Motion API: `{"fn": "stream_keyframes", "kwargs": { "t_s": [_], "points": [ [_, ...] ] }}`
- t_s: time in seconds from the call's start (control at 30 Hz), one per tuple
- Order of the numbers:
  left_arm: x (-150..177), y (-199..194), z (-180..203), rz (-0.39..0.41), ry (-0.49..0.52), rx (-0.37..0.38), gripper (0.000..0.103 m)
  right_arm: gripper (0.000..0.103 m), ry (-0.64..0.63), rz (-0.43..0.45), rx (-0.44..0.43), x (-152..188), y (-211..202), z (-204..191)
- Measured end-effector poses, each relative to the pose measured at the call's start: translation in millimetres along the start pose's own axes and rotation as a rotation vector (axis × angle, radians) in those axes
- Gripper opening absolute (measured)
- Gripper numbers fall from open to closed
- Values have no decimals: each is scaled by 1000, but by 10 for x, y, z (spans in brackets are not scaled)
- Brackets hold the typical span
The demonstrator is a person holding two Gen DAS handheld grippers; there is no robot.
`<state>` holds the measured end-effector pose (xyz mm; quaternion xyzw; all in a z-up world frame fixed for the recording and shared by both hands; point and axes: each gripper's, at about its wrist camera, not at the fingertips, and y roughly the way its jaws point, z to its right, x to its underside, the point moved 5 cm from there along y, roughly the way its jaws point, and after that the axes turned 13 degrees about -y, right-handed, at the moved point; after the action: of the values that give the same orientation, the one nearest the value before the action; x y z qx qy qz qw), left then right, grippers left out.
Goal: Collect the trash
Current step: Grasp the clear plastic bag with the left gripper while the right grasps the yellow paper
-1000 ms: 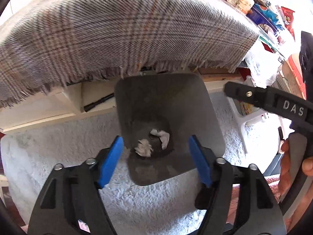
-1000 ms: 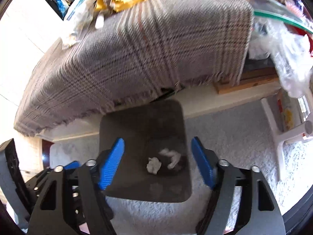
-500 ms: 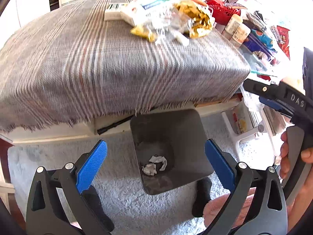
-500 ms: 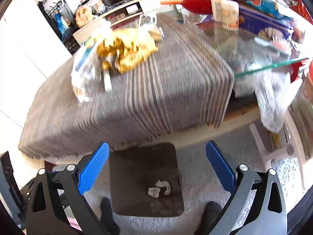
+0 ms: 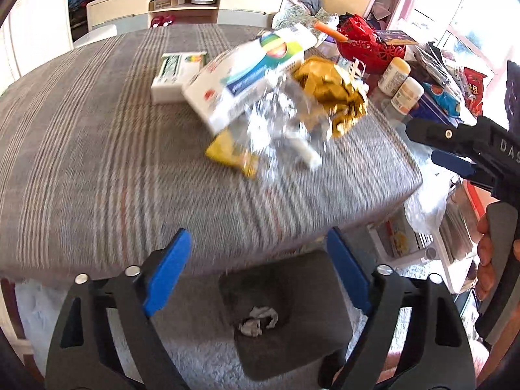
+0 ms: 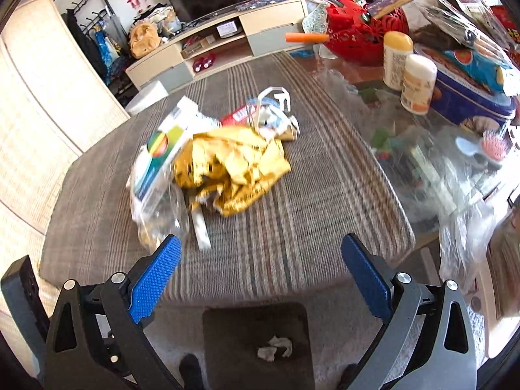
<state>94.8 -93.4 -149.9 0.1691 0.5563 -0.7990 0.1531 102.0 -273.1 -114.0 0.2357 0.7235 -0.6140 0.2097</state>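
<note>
A pile of trash lies on the plaid-covered table [image 5: 97,162]: a crumpled gold wrapper [image 5: 328,87] [image 6: 234,165], a white carton [image 5: 247,78] [image 6: 156,159], clear plastic [image 5: 282,120] and a yellow packet [image 5: 230,154]. A dark bin [image 5: 325,295] [image 6: 227,341] stands on the floor by the table's near edge, with crumpled paper [image 5: 258,321] [image 6: 274,347] in it. My left gripper [image 5: 256,234] and right gripper [image 6: 260,240] hover above the bin and the table edge. Both stand wide, jaws closing slightly, nothing between them.
A small white box [image 5: 177,74] lies behind the pile. To the right are a red basket [image 5: 367,45], two bottles [image 5: 406,94], a blue tin [image 6: 471,97] and a hanging plastic bag [image 5: 425,208]. A hand [image 5: 487,253] holds the right gripper. White rug [image 5: 195,351] underfoot.
Both grippers rose from just over the bin, and the tabletop pile came into view. Their jaws stand wider than a second ago. The paper stayed in the bin.
</note>
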Motion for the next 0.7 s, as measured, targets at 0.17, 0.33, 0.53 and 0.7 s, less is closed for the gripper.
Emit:
{"fn": "stream_keyframes", "kwargs": {
  "t_s": [0.17,0.33,0.53,0.7],
  "points": [
    [-267,158,80,24,19,-30,73,86,37,15,-46,-323,153,45],
    [-432,269,107,32,16,-34,73,91,39,-4,-78,-548,356,-68],
    [-453,408,145,3,28,-18,73,100,13,-43,-52,-685,637,-251],
    [-453,476,166,-1,44,-9,72,100,29,-95,-30,-656,891,-195]
  ]
}}
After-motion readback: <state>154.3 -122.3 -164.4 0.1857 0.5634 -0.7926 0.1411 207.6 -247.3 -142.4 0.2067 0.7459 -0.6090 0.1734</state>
